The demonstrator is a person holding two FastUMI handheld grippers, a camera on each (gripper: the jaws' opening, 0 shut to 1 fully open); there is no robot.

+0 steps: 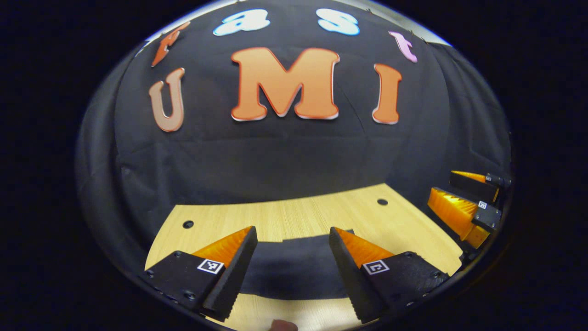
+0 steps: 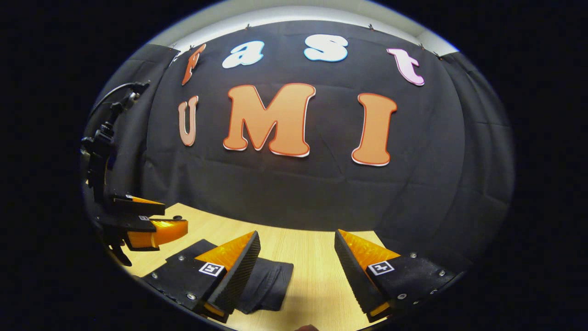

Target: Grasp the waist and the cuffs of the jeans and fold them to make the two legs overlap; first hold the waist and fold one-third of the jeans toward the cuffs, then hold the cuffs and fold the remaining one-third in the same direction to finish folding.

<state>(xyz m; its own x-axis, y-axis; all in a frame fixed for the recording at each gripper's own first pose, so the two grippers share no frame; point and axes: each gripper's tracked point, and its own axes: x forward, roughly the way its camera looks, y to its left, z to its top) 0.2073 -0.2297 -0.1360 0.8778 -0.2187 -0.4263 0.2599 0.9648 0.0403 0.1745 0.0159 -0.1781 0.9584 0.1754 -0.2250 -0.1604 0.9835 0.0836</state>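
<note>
Dark denim, the jeans [image 2: 268,282] are lying in a compact folded stack on the pale wooden bench [image 2: 312,257], layered edges showing. I'm judging them soft, floppy, fairly heavy and not slippery, so pinching several layers at a corner seems best. My left gripper [image 1: 293,262] is hovering over the dark cloth, jaws wide apart and empty; my right gripper [image 2: 297,271] is likewise spread, holding nothing.

Light wooden tabletop [image 1: 294,216] with pale grain, two small dark round holes: one far left [image 1: 188,224], one far right [image 1: 382,202] (both flush with the surface). Black cloth backdrop [image 2: 294,184] hangs behind it.
</note>
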